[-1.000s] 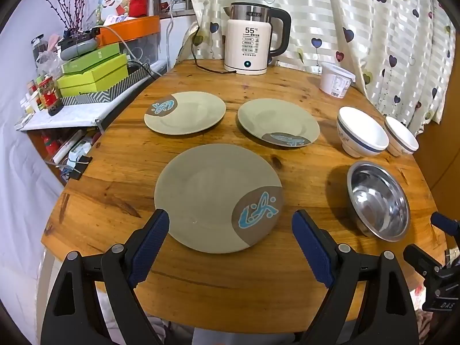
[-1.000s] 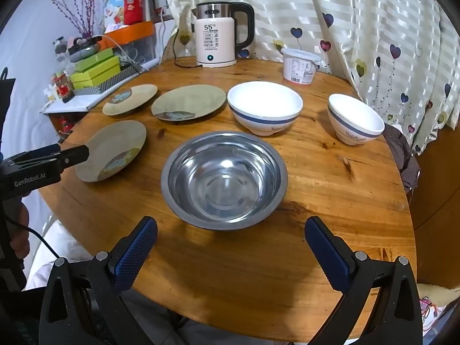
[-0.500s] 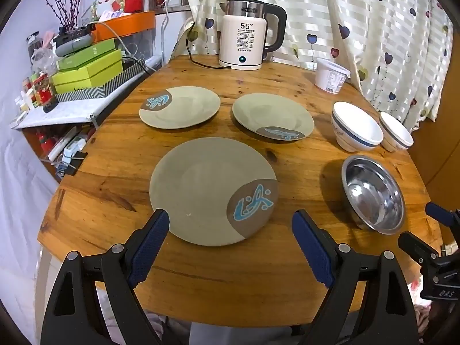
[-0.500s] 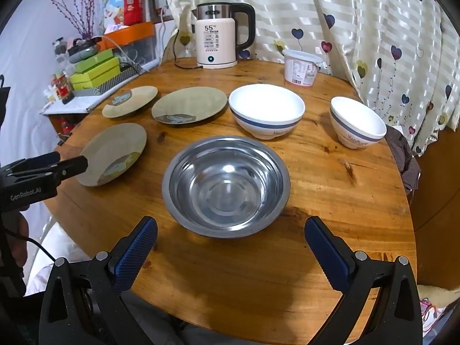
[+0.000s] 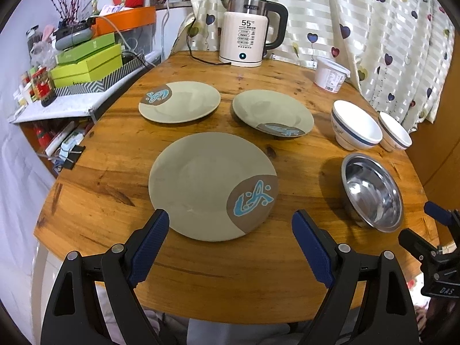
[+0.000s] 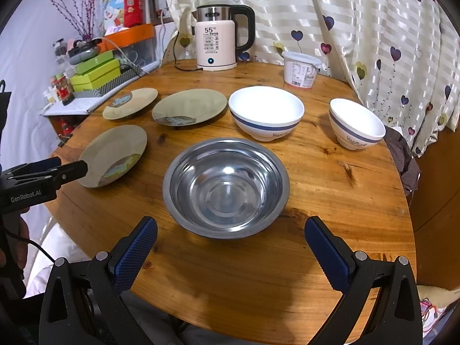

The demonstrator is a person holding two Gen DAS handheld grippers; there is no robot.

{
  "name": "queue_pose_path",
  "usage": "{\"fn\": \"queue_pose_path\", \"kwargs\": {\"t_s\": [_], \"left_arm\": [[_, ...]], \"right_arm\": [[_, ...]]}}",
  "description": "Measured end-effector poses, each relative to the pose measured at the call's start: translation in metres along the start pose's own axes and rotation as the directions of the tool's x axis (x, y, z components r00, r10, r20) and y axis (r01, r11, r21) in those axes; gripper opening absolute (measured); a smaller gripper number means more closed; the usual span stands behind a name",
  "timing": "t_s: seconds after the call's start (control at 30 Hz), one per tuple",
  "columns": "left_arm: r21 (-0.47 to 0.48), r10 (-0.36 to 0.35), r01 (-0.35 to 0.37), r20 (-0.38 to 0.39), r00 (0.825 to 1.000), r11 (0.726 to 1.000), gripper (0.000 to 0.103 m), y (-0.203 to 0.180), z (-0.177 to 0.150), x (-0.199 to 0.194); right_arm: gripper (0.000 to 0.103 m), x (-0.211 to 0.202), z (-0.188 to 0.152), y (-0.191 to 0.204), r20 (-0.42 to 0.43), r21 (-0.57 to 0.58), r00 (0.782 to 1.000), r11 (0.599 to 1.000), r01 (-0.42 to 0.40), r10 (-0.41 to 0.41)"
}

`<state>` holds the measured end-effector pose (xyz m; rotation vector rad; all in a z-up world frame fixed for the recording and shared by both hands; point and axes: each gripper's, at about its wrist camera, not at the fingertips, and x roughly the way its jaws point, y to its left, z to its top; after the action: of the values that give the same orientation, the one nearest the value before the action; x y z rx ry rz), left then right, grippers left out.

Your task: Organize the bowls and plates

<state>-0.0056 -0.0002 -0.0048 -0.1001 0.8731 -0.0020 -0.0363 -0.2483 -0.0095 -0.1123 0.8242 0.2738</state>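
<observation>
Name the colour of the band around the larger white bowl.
Blue-grey band on the larger white bowl, clearest in the right wrist view.

a lived-in home dining corner: round wooden desk (image 5: 120, 155), electric kettle (image 5: 247, 31), heart-print curtain (image 5: 359, 23), and a side shelf (image 5: 57, 106) stacked with boxes (image 5: 86, 63).

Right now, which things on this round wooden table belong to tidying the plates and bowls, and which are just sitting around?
Job:
three beige round plates with blue motifs
steel bowl
two white blue-banded bowls

Lying about:
cream electric kettle
white plastic tub
green boxes
</observation>
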Motion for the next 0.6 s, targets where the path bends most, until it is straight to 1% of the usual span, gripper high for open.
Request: {"fn": "queue_pose_path", "kwargs": {"t_s": [0.07,0.13,0.33,0.47,0.6], "left_arm": [[-0.003,-0.010,0.010,0.001,1.000,1.000,0.088,0.0004,0.0006,-0.0006],[-0.002,-0.004,0.004,0.005,1.000,1.000,0.088,0.0014,0.0012,-0.0009],[-0.009,-0.028,0.028,-0.006,1.000,1.000,0.088,0.0029,0.0004,0.0011],[-0.009,-0.017,0.017,-0.014,1.000,1.000,0.088,0.0040,0.0004,0.0030],[-0.018,-0.024,0.024,-0.023,0.999,1.000,0.088,0.0071,-0.0008,0.0054]], "right_arm": [[0.103,-0.0002,0.0001,0.0001,0.000,0.000,1.000,1.000,0.002,-0.002],[0.103,-0.0005,0.0007,-0.0001,0.002,0.000,1.000,1.000,0.001,-0.001],[0.103,-0.0016,0.0028,-0.0004,0.009,0.004,1.000,1.000,-0.003,0.003],[0.103,-0.0015,0.0042,-0.0010,0.012,0.006,1.000,1.000,-0.014,0.014],[0.103,-0.0010,0.0045,-0.0003,0.012,0.004,1.000,1.000,-0.015,0.015]]}}
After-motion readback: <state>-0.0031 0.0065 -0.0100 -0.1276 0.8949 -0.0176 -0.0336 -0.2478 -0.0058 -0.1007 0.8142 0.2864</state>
